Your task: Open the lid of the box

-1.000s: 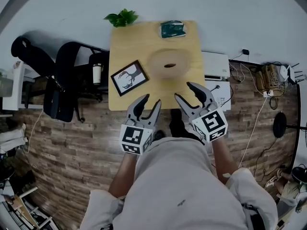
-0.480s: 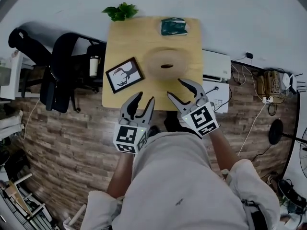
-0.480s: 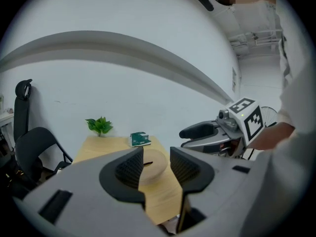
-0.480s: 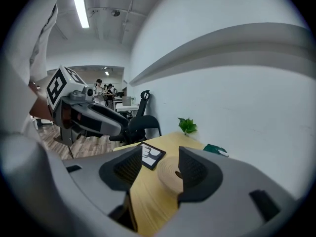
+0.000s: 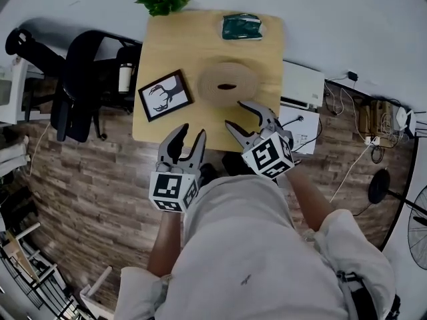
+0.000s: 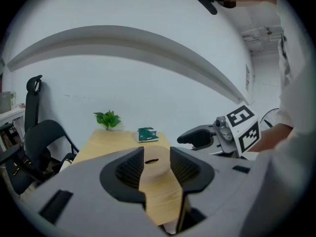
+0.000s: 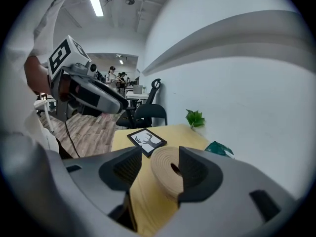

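A round tan woven box (image 5: pixel 228 84) with a dark hole in the middle of its lid stands closed on the wooden table (image 5: pixel 260 52). In the head view my right gripper (image 5: pixel 235 113) is open just short of the box, over the table's front edge. My left gripper (image 5: pixel 190 135) is open too, at the front edge, left of the box. The box (image 6: pixel 152 168) shows through the parted jaws in the left gripper view, some way off. It looks nearer in the right gripper view, where the box (image 7: pixel 165 181) sits between the open jaws' line. Neither gripper touches it.
On the table lie a framed deer picture (image 5: pixel 163 96) at the left, a green packet (image 5: pixel 241 27) at the far side and a small plant (image 5: pixel 162 1) at the far left corner. Black chairs (image 5: pixel 73 79) stand left of the table, a white unit (image 5: pixel 301 85) and cables right.
Both grippers have moved forward toward the table. The right one has come closer to the box, with its fingers now over the table's front edge. Both stay open.
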A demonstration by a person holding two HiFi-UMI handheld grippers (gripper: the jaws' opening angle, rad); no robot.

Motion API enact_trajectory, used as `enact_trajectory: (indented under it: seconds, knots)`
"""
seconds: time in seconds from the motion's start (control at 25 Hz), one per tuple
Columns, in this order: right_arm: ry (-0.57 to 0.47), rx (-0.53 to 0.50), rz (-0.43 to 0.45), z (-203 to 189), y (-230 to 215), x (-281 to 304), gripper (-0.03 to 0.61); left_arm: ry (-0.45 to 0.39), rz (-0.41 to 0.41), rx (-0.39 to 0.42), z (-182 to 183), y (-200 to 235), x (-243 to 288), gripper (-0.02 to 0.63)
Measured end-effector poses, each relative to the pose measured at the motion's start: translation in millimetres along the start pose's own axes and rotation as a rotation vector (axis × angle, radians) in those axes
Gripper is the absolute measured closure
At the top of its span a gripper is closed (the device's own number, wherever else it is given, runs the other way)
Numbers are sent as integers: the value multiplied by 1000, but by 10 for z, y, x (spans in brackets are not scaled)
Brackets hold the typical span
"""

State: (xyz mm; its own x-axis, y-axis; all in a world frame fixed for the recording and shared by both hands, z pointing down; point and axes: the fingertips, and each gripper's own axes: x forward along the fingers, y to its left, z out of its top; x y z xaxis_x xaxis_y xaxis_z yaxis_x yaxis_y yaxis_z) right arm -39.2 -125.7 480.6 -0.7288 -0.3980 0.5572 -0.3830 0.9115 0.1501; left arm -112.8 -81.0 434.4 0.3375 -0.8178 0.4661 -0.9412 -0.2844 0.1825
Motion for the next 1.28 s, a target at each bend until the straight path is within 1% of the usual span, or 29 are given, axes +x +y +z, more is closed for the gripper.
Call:
enact_trajectory:
  seconds: [0.16,0.36,0.48,0.56,0.72,0.92,1.08,1.28]
  knots:
    - [28,-54,30,-127,-30,139,356,4,36,-23,-29,29,56,460]
    - [73,-128,42,-324,-40,296,353,4,53,-23,-42,15,82,460]
    - [97,-149,50,-426,-23,385,353,6,64,-25,-60,38,99,460]
    - [110,-145,52,-483,-13,443,353,12,71,-28,-85,67,112,460]
    - [141,-166,48,-587,-29,564,353,17,70,-45,-152,132,171,460]
    - [180,-237,45,-715,-12,694,353,27,69,-47,-232,208,223,460]
    - [215,-320,9,-827,-50,818,353,33,71,-44,-275,262,277,460]
    - [249,-369,13,-969,-15,924,353,33,68,-28,-277,246,275,460]
